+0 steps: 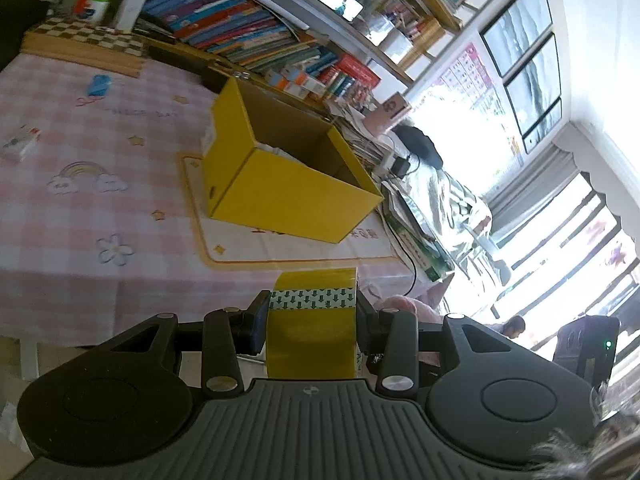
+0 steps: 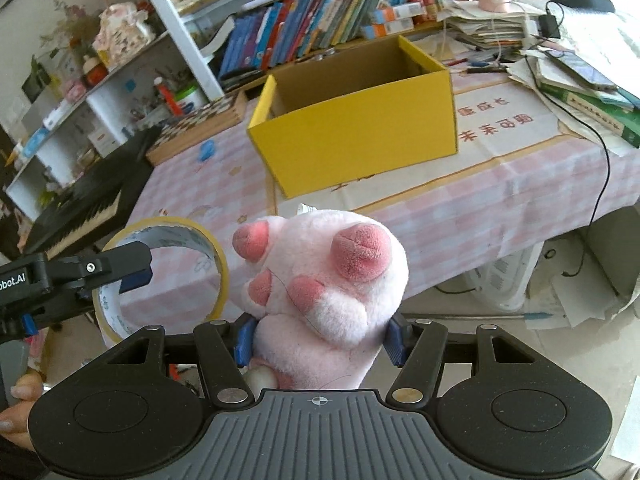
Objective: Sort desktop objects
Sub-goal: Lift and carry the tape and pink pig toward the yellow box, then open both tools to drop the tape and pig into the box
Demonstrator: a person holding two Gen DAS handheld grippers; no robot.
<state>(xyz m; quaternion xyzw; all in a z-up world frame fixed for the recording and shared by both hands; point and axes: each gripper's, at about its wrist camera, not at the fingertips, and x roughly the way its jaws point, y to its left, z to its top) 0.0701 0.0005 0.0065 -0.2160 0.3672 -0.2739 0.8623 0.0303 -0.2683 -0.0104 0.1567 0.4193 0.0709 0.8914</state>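
Pink plush paw [image 2: 320,292]: soft, light, squeezed in my right gripper [image 2: 320,338] jaws. Tape roll [image 1: 312,320]: rigid, clamped across its width by left gripper [image 1: 310,316]. Yellow box [image 2: 352,120] at twelve o'clock.

Both cameras are sitting just behind their own jaws, looking forward and down toward the pink-checked table [image 2: 500,184]. The left wrist view is rolling sideways, so the yellow box [image 1: 288,184] is tilting across its frame; the right wrist view is facing it more squarely — from off the table's edge. Both are sharing the box, the bookshelf [image 2: 304,28] behind it — and the roll of tape [image 1: 312,320].
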